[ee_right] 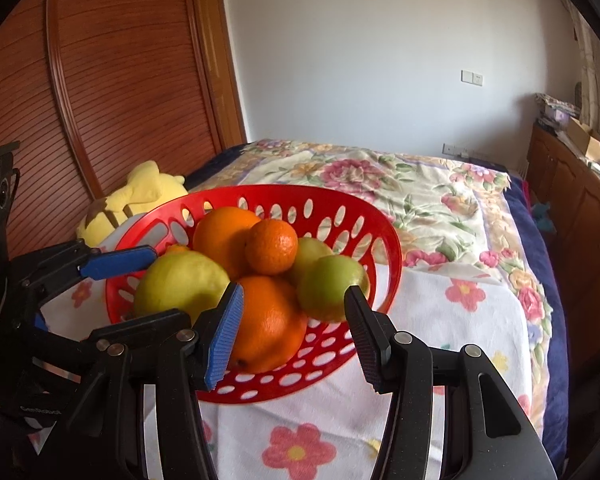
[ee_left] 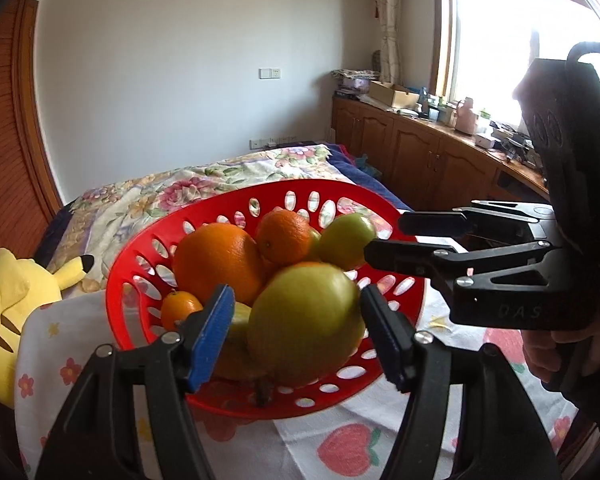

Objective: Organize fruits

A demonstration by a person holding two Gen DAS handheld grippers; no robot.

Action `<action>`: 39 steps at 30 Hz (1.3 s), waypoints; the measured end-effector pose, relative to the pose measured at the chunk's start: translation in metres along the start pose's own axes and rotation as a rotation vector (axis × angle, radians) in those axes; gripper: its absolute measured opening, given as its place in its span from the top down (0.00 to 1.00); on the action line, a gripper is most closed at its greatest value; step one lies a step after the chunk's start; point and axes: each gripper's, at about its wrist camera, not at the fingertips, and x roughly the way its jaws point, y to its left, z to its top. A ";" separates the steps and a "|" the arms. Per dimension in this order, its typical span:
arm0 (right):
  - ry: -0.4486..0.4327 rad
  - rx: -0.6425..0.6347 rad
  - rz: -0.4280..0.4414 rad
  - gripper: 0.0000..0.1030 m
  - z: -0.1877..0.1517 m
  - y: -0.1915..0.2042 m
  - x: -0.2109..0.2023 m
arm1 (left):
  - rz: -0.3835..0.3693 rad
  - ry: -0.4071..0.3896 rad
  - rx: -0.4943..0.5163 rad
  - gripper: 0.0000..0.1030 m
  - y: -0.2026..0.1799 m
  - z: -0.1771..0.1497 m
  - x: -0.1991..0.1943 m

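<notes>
A red perforated basket (ee_left: 140, 264) (ee_right: 380, 240) sits on a flowered cloth and holds oranges and green-yellow fruits. In the left wrist view a large green fruit (ee_left: 306, 322) lies at the front, a big orange (ee_left: 216, 262) and a smaller orange (ee_left: 286, 236) behind it, a tiny orange (ee_left: 180, 308) at the left. My left gripper (ee_left: 300, 334) is open, its pads on either side of the green fruit without clamping it. My right gripper (ee_right: 294, 338) is open over the basket's near rim, in front of an orange (ee_right: 270, 326). Each gripper also shows in the other's view: the right one (ee_left: 416, 240), the left one (ee_right: 118, 262).
A yellow plush toy (ee_left: 16, 300) (ee_right: 136, 200) lies left of the basket. A bed with a floral quilt (ee_right: 420, 192) stretches behind. Wooden cabinets (ee_left: 420, 152) with clutter line the right wall under a window. A slatted wooden door (ee_right: 100, 80) stands at the left.
</notes>
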 end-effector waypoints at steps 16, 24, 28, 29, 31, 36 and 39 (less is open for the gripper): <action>-0.058 0.057 -0.027 0.48 -0.019 0.006 -0.039 | 0.040 -0.049 -0.007 0.36 -0.010 -0.004 -0.040; -0.116 0.074 -0.048 0.47 -0.031 0.025 -0.074 | 0.062 -0.100 -0.002 0.34 -0.019 -0.013 -0.081; -0.148 0.069 -0.067 0.44 -0.038 0.037 -0.092 | 0.082 -0.127 -0.008 0.31 -0.022 -0.022 -0.104; -0.157 0.067 -0.070 0.44 -0.040 0.040 -0.097 | 0.087 -0.132 -0.008 0.31 -0.025 -0.023 -0.108; -0.174 0.069 -0.070 0.42 -0.045 0.045 -0.106 | 0.099 -0.145 -0.007 0.30 -0.028 -0.028 -0.118; -0.211 0.064 -0.087 0.40 -0.053 0.057 -0.126 | 0.132 -0.172 0.004 0.29 -0.035 -0.036 -0.139; -0.231 0.067 -0.098 0.38 -0.057 0.062 -0.138 | 0.135 -0.188 -0.010 0.27 -0.035 -0.041 -0.150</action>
